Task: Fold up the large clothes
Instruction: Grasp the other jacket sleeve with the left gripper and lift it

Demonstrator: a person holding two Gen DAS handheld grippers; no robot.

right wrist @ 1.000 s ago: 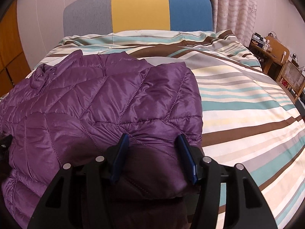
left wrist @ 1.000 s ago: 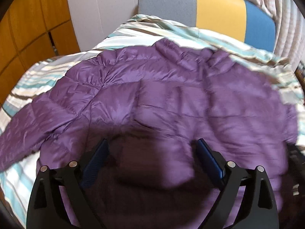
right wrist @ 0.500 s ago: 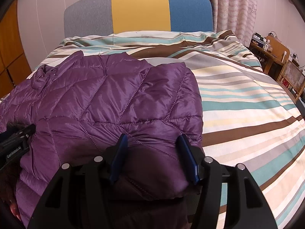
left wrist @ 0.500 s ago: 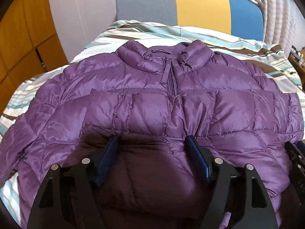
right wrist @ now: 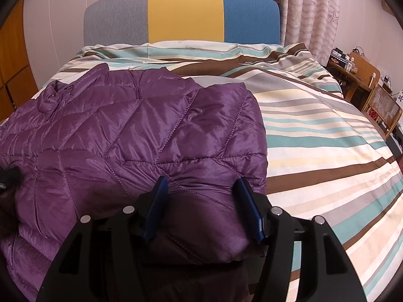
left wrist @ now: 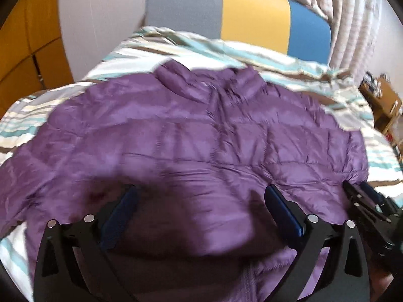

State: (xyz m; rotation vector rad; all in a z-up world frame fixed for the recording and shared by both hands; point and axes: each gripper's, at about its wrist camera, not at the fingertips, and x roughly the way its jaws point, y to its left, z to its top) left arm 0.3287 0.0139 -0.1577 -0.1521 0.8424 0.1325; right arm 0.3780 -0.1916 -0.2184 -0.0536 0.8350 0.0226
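A quilted purple puffer jacket lies spread on a bed covered by a duvet striped in teal, brown, cream and grey. Its collar points toward the grey, yellow and blue upholstered headboard, so the jacket's long axis runs from the foot of the bed up to the head, and its body fills the left half of the bed. In the right wrist view the jacket's right edge is folded inward, leaving a straight vertical border against the bare duvet.

The left gripper has its blue-padded fingers spread wide over the jacket's lower part, with fabric bulging between them; nothing is pinched. The right gripper is likewise parted, its fingers straddling a puff of fabric at the jacket's lower right corner without clamping it. A wooden side table stands beside the bed on the right.
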